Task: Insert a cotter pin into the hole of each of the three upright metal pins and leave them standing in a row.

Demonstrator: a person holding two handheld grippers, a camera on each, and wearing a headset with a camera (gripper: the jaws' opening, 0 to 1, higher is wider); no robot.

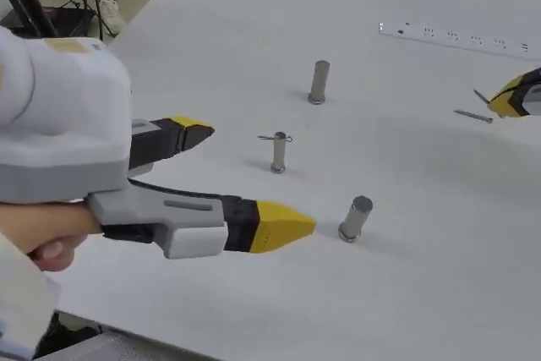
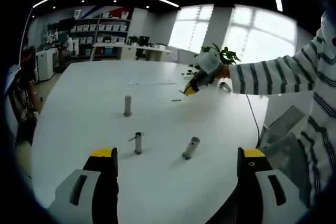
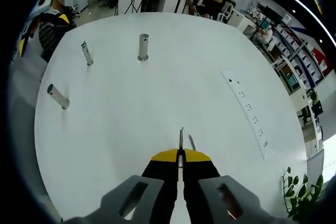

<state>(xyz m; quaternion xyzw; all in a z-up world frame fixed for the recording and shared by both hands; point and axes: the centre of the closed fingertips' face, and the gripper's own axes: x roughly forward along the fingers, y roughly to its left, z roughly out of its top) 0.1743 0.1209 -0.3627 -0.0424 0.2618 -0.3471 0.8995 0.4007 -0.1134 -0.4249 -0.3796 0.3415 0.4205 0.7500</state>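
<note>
Nearest in the head view, the left gripper (image 1: 262,178) has its jaws spread wide, gripping nothing. Past its tips stand the near pin (image 1: 356,218), then the middle pin (image 1: 279,151) with a cotter pin (image 1: 275,137) through its top, then the far pin (image 1: 319,82) toward 12 o'clock. The left gripper view frames all three between the jaws. Out at 3 o'clock on the table (image 1: 254,40), the right gripper (image 3: 181,153) pinches a second cotter pin (image 3: 181,137), which points to 12 o'clock in its own view. A loose one (image 3: 192,142) lies just beside it.

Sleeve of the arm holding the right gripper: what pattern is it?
The sleeve is white with dark stripes, clearest in the left gripper view.
</note>
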